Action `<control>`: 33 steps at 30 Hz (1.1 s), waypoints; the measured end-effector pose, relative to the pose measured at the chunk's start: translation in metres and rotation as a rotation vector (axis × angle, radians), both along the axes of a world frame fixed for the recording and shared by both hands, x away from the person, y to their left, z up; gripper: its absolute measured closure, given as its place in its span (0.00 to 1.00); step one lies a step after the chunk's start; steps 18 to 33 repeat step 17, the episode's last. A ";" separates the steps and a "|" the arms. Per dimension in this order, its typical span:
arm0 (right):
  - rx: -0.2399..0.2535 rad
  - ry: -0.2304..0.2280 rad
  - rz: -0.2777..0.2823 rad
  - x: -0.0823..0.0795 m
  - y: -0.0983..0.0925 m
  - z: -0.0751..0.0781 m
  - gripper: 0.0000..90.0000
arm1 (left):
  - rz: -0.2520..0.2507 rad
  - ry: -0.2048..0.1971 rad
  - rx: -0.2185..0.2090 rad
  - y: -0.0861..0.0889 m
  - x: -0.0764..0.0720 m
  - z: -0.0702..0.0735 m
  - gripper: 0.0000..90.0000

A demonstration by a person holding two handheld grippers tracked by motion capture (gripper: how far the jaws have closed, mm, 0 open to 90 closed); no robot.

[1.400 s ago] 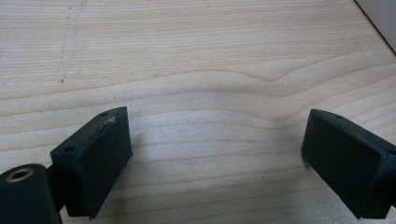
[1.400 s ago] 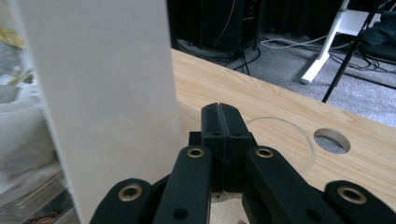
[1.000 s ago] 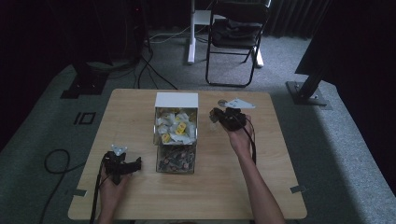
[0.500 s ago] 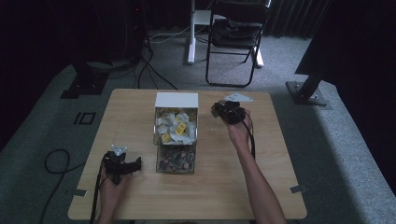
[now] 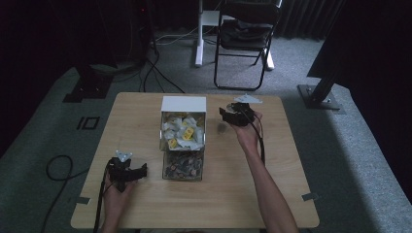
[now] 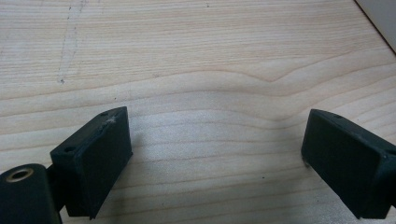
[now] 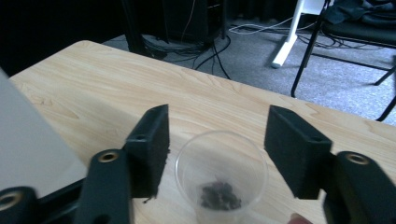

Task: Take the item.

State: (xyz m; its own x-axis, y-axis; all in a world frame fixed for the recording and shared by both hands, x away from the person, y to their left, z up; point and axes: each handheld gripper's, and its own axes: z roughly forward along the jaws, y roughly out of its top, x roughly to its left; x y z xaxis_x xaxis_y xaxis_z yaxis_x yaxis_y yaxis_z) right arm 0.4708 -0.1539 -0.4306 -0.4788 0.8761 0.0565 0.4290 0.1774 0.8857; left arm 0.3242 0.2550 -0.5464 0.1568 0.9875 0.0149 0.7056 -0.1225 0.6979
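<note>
Table [image 5: 145, 107] of pale wood, seen from above, with 2 hand-held grippers and a box at its centre. At the near left, the person's left hand [image 5: 115, 194] holds the left gripper [image 5: 142, 171] low over the table top, jaws pointing toward the box; in the left gripper view its 2 black jaws stand wide apart, released, with bare wood grain between them and nothing grasped. At centre stands a clear box [image 5: 183, 138] of 2 compartments with a white far wall: the far compartment holds white and yellow packets [image 5: 181, 132], the near compartment holds small dark brown pieces [image 5: 183, 166] whose kind cannot be told. Just to the right of the box, a small clear plastic cup [image 7: 221, 177] stands upright on the table, with a little clump of dark material [image 7: 220, 195] at its bottom. At the right, the person's right hand [image 5: 248, 133] holds the right gripper [image 5: 224, 115] beside the far compartment; in the right gripper view its jaws are spread, 1 on each side of the cup and apart from its rim, so the cup is not grasped. Beyond the table, on grey carpet, stands a black folding chair [image 5: 245, 34].
</note>
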 end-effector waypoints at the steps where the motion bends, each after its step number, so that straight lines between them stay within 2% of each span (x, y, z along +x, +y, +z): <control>1: 0.000 -0.001 0.002 -0.002 -0.001 -0.001 0.41 | 0.000 0.000 0.000 0.000 0.000 0.000 0.10; 2: 0.001 0.007 0.008 -0.007 -0.004 -0.004 0.34 | 0.000 0.000 0.000 0.000 0.000 0.000 0.10; 3: 0.001 0.007 0.008 -0.007 -0.004 -0.004 0.34 | 0.000 0.000 0.000 0.000 0.000 0.000 0.10; 4: 0.004 0.019 0.021 -0.014 -0.006 -0.009 0.30 | 0.000 0.000 0.000 0.000 0.000 0.000 0.10; 8: 0.021 0.036 0.039 -0.026 -0.012 -0.020 0.27 | 0.000 0.000 0.000 0.000 0.000 0.000 0.10; 17: -0.039 0.088 0.072 -0.056 -0.023 -0.057 0.26 | 0.000 0.000 0.000 0.000 0.000 0.000 0.10; 33: -0.039 0.088 0.072 -0.056 -0.023 -0.057 0.26 | 0.000 0.000 0.000 0.000 0.000 0.000 0.10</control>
